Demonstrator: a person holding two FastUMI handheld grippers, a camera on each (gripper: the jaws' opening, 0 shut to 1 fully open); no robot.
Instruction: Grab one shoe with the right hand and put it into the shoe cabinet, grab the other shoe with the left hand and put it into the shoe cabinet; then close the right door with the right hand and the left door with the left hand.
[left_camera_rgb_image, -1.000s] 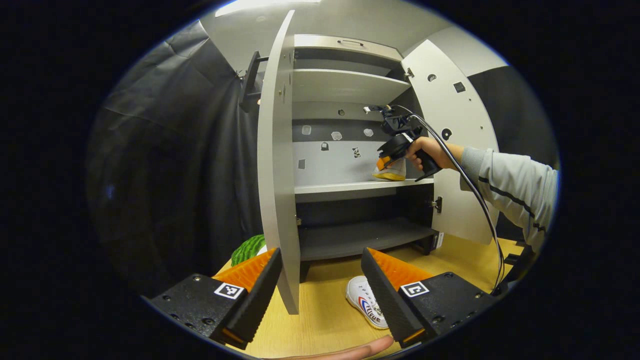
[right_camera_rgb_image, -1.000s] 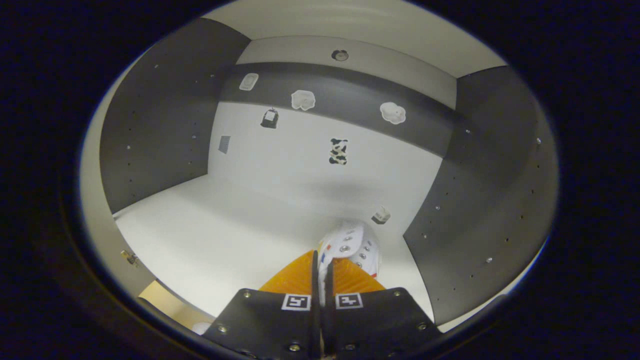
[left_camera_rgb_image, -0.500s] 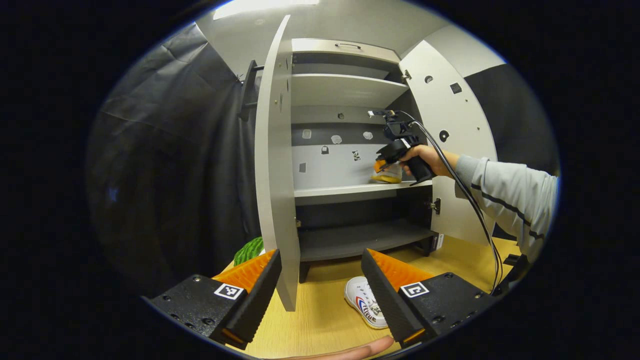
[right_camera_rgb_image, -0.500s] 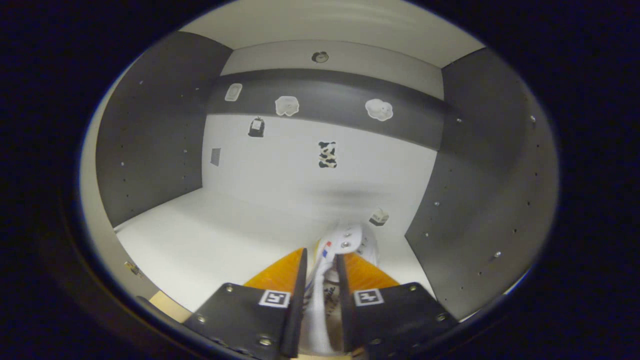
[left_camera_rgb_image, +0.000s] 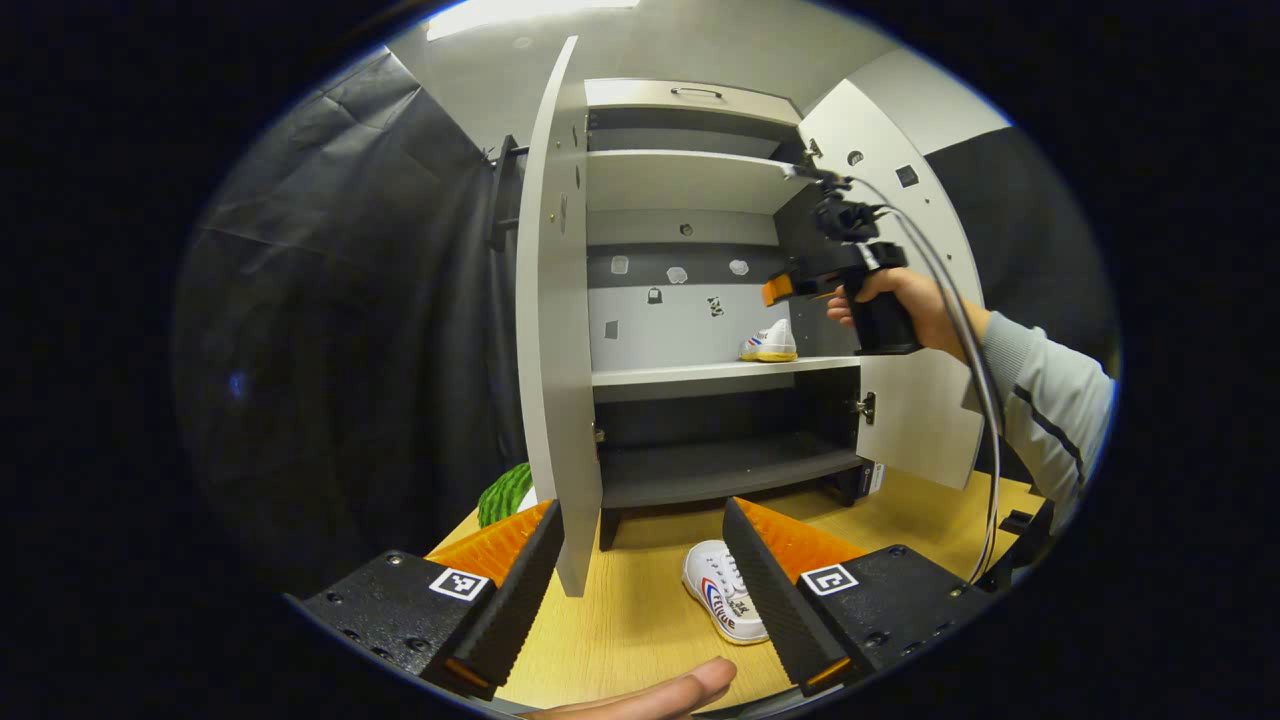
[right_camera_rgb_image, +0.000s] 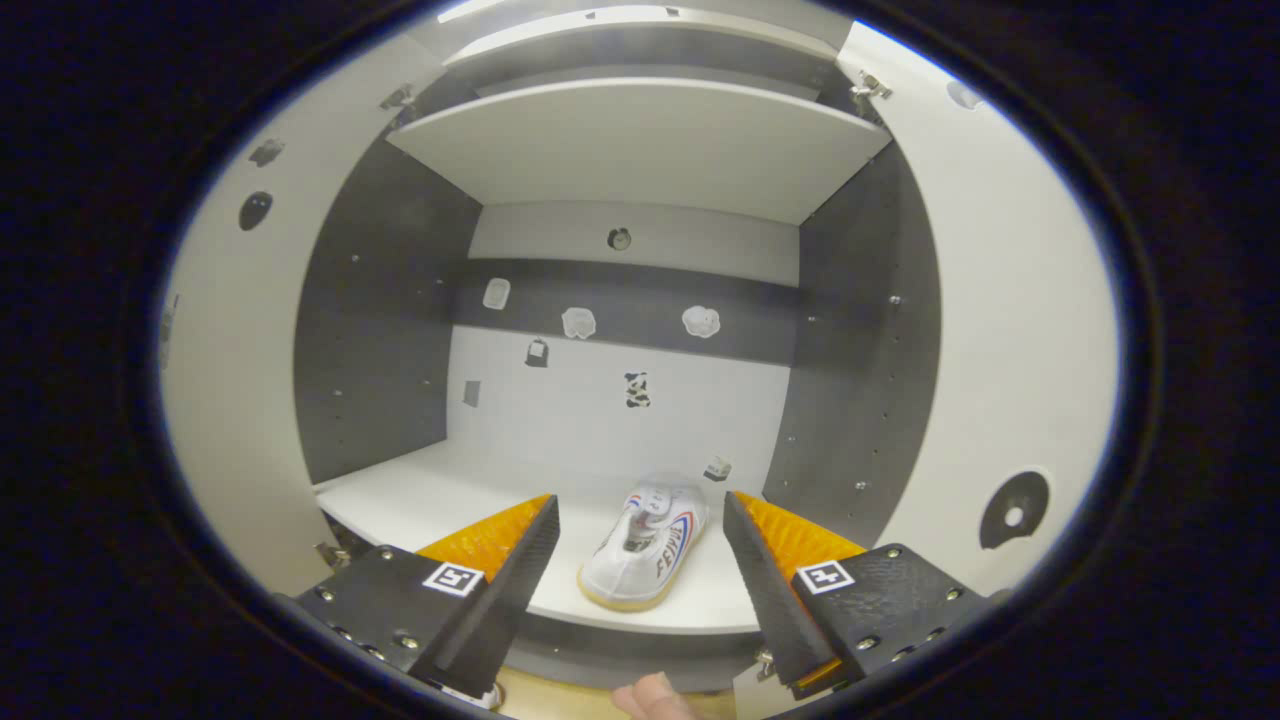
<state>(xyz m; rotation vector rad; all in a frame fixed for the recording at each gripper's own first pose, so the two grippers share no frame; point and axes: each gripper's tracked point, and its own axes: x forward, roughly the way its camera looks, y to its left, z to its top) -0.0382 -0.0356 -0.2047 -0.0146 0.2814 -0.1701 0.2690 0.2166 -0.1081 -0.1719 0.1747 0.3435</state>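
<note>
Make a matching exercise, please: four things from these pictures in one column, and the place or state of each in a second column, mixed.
1. shoe on the shelf
2. second shoe
3. right gripper
4. left door

a. lying on the wooden floor
b. open, holding nothing
c. inside the cabinet, free of any gripper
d. swung open

Pairs: 1-c, 2-a, 3-b, 4-d.
</note>
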